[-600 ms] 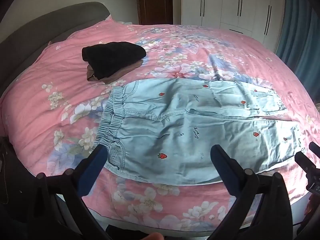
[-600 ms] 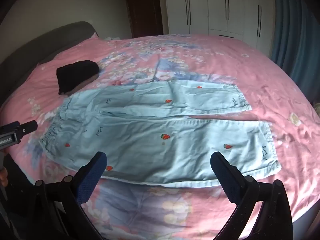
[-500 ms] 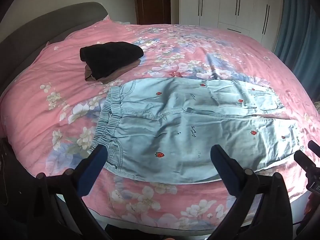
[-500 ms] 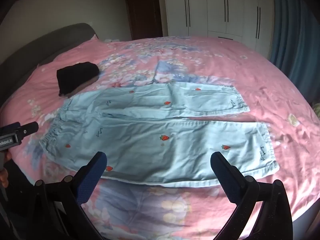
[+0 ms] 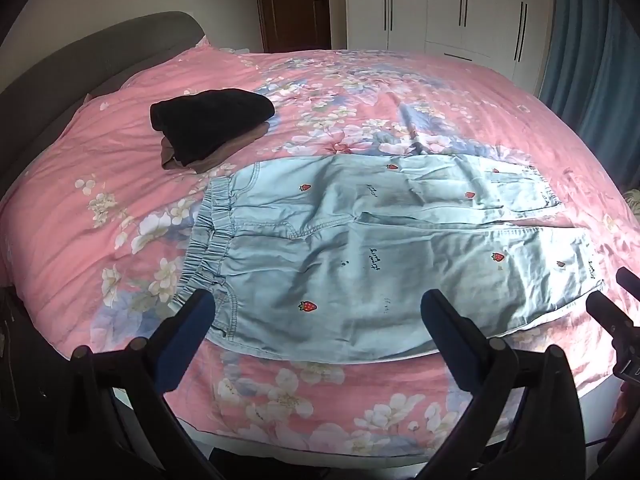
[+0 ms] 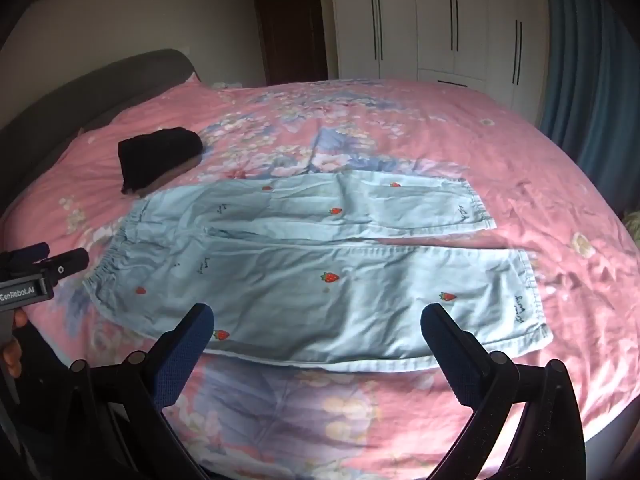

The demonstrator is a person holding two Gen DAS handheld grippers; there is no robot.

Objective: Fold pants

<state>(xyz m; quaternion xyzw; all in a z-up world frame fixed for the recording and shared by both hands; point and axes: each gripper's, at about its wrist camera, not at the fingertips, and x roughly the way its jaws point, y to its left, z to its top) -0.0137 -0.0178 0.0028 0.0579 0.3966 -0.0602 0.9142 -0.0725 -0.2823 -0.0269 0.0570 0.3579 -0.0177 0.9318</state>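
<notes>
We look down along two handheld grippers at a wide bed with a pink floral bedspread (image 5: pixel 360 112). A pair of light blue pants (image 5: pixel 360 256), dotted with small red strawberries, lies flat across the near part of the bed. Its gathered elastic waistband (image 5: pixel 208 240) points left and its two legs run side by side to the right, ending at the cuffs (image 6: pixel 528 296). We judge the pants are spread flat like this so that each end is easy to reach for a first fold; no fold has yet been made.

Our left gripper (image 5: pixel 316 320) hovers over the near edge of the pants beside the waistband, its blue-padded jaws spread wide with nothing between them. Our right gripper (image 6: pixel 316 332) hovers over the near leg toward the cuff end, jaws equally wide and empty. Neither touches the fabric. Each hand seems stationed at its own end of the garment, probably to lift the near leg together.

Farther back on the left, well apart from the grippers, a black folded garment (image 5: pixel 212 128) rests on a brown one (image 5: pixel 224 156), apparently set aside as a finished pile. White wardrobes (image 6: pixel 432 20) and a blue curtain (image 6: pixel 588 60) stand behind the bed.
</notes>
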